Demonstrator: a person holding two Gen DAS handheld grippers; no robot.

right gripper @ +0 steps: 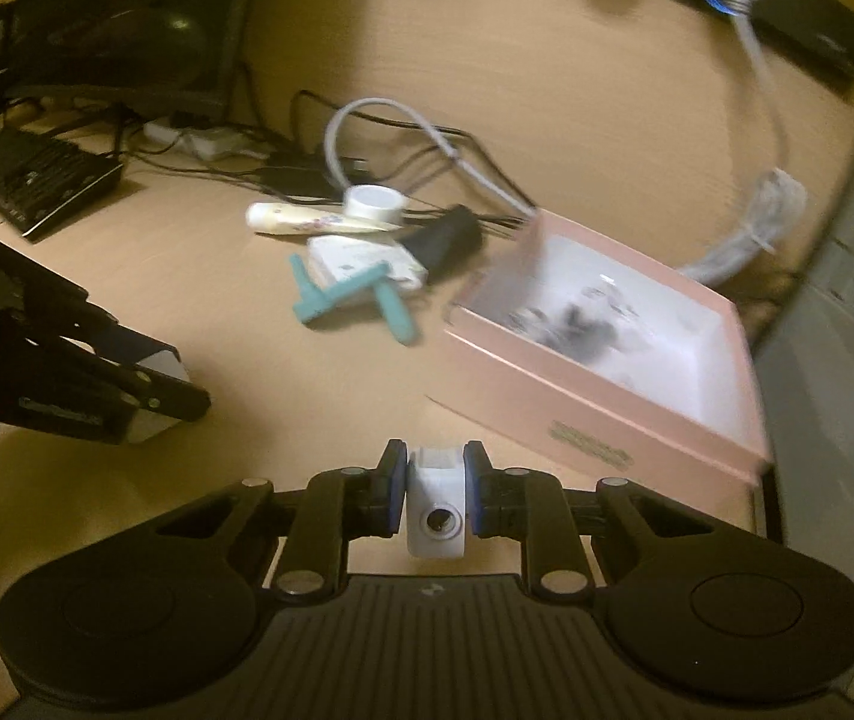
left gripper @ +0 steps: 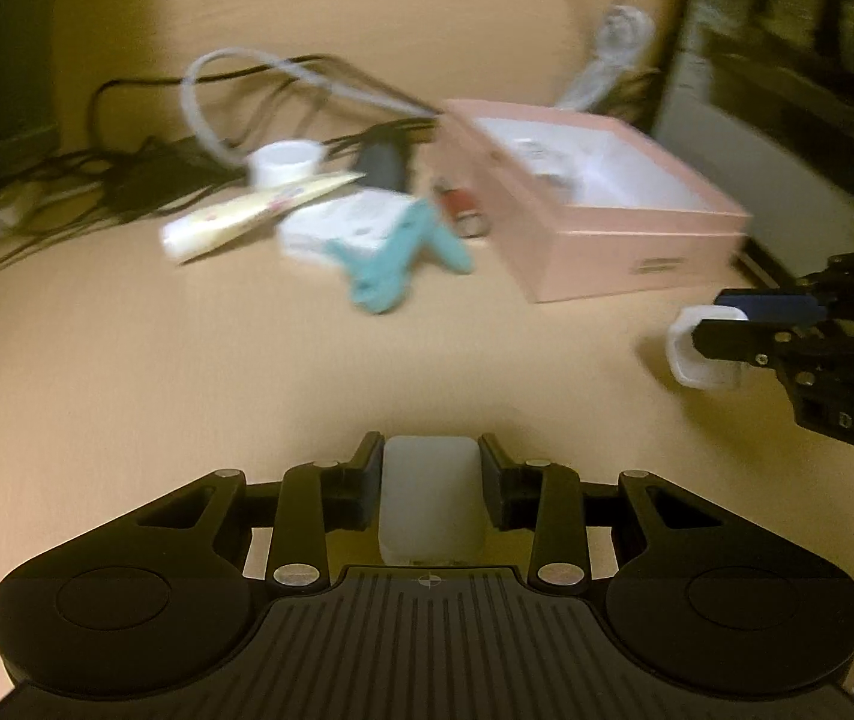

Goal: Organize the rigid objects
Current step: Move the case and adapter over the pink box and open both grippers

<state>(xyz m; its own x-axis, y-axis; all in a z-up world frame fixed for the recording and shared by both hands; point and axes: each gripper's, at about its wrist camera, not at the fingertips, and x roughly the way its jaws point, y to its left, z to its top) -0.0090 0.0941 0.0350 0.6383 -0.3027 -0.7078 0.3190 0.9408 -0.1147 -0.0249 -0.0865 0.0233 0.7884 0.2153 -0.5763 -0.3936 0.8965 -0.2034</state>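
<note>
My left gripper (left gripper: 431, 447) is shut on a translucent white rectangular block (left gripper: 430, 492), held above the wooden table (left gripper: 186, 372). In the right wrist view, that left gripper (right gripper: 183, 381) enters from the left with the block (right gripper: 165, 369). My right gripper (right gripper: 434, 453) is shut on a small white plastic piece (right gripper: 436, 510) with a round hole. From the left wrist view, the right gripper (left gripper: 706, 321) shows at the right edge with that piece (left gripper: 682, 360). An open pink box (right gripper: 595, 414) holding small items stands just ahead and to the right; the same pink box (left gripper: 619, 246) shows right of centre.
Left of the box lies a pile: a teal plastic piece (right gripper: 336, 294), a white packet (right gripper: 360, 255), a cream tube (right gripper: 294, 219), a white cap (right gripper: 374, 204), a black item (right gripper: 448, 240) and a red item (left gripper: 463, 207). Cables (right gripper: 366, 120) run behind it. A black device (right gripper: 36, 180) sits far left.
</note>
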